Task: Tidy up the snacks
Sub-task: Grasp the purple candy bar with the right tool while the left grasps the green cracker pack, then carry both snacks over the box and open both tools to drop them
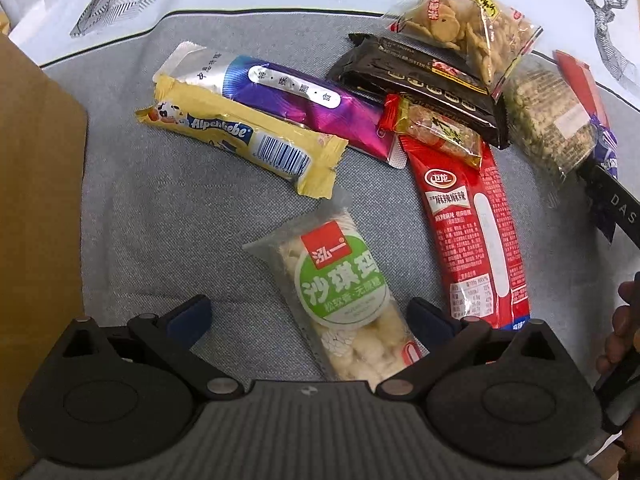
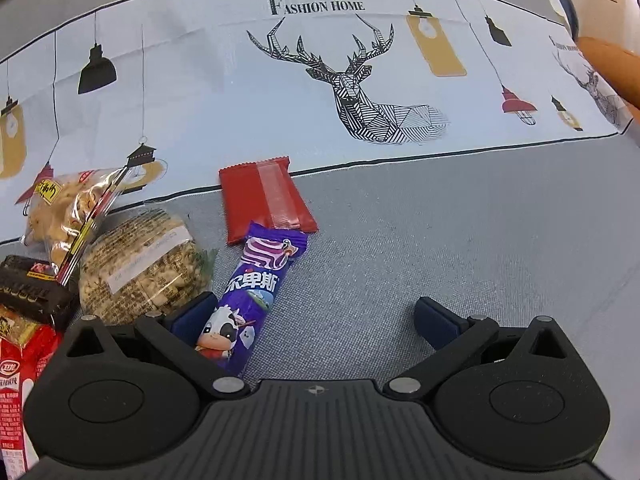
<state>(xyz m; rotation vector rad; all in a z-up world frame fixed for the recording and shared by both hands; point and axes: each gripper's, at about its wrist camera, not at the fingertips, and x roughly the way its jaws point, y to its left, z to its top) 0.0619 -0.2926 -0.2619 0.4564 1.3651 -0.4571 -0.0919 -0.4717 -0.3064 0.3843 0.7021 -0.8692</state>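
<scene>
L tool (image 1: 309, 316) is spread wide, fingers either side of a clear-wrapped pale rice-puff bar w/ green round label (image 1: 344, 300); neither pad visibly touches it. Ahead-left of the L tool lies a yellow Alpenliebe candy stick pack (image 1: 240, 144), touching a purple-silver foil pouch (image 1: 296, 100) behind it. Ahead-right: a long red spicy-strip packet (image 1: 476, 240), w/ a black wrapped bar (image 1: 420, 80) and a clear bag of round biscuits (image 1: 460, 24) piled beyond. All on a grey fabric-covered counter (image 1: 168, 220). A brown cardboard box wall (image 1: 36, 200) stands left of the tool.

R tool (image 2: 316, 316) is also spread, holding nothing. A purple cow-print candy stick pack (image 2: 248, 300) lies just inside its left finger (image 2: 192, 314), possibly touching. Ahead of that, a flat red foil packet (image 2: 264, 200). Left: a clear bag of greenish puffed-grain cake (image 2: 140, 264).
</scene>
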